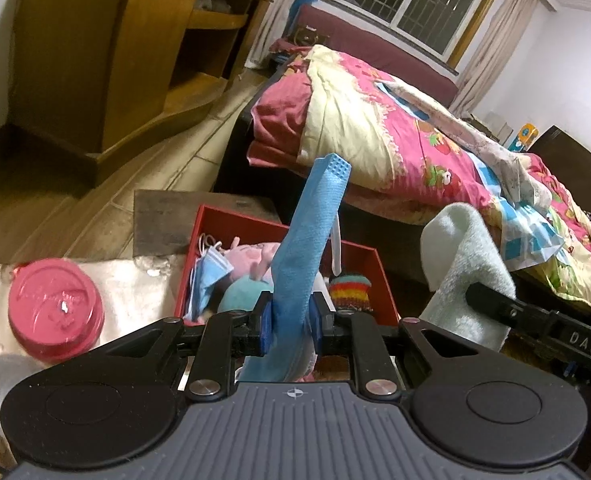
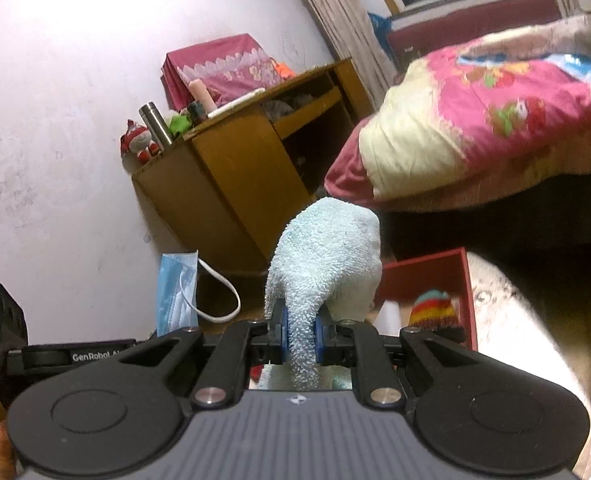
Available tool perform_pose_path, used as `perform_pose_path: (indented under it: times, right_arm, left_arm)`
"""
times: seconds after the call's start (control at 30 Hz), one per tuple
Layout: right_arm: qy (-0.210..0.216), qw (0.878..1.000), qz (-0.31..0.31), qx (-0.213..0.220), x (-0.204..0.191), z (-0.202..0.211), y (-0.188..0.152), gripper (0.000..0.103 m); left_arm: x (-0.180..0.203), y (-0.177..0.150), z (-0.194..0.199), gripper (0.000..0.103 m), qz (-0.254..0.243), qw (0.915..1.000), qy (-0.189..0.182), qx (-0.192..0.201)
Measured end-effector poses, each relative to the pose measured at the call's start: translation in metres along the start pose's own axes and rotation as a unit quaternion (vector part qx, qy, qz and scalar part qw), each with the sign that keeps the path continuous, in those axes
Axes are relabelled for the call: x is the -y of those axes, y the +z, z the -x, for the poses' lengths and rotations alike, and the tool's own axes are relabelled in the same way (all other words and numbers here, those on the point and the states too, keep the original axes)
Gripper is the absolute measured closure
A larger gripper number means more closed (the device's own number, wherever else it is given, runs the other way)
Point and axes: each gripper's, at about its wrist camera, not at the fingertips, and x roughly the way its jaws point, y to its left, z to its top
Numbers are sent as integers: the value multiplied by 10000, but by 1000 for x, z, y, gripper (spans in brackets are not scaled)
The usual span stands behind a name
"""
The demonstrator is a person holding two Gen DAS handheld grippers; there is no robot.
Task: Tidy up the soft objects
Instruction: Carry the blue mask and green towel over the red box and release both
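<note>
My left gripper [image 1: 291, 322] is shut on a blue face mask [image 1: 309, 240] that stands up between the jaws; the same mask [image 2: 175, 292] shows at the left of the right wrist view. My right gripper [image 2: 300, 338] is shut on a pale green towel [image 2: 327, 256], which also shows in the left wrist view [image 1: 461, 264]. Below both sits an open red box [image 1: 383, 276] holding more masks [image 1: 209, 276], a pink plush [image 1: 251, 258], a teal plush [image 1: 241, 294] and a rainbow knit hat [image 1: 349, 290]. The box [image 2: 427, 270] and the hat [image 2: 433, 314] also show in the right wrist view.
A pink lidded container [image 1: 55, 308] lies on a shiny cloth left of the box. A bed with a pink and yellow quilt [image 1: 395, 136] stands behind the box. A wooden desk [image 1: 127, 60] stands against the wall across the tiled floor.
</note>
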Motion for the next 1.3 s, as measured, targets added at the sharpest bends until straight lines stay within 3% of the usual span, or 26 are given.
perform_pose_path:
  times: [0.2,0.63,0.93,1.3]
  right_arm:
    - [-181,9991,210,327,-2,-2,13,103]
    - [-613,9967,317,427,12,-37,35,103]
    - [-846,9947,497,292,23,-66,45,103]
    - [-1137,9901,772,-276,39,-121,38,103]
  left_arm:
    - [3,16,-7,83,-92,9997,95,203]
    - [4,40,-46,83,-306,9986,385,214]
    - [0,53,-76,82,-359,9978,548,125]
    - [-7,53,-117,81,-496,9941,939,-207]
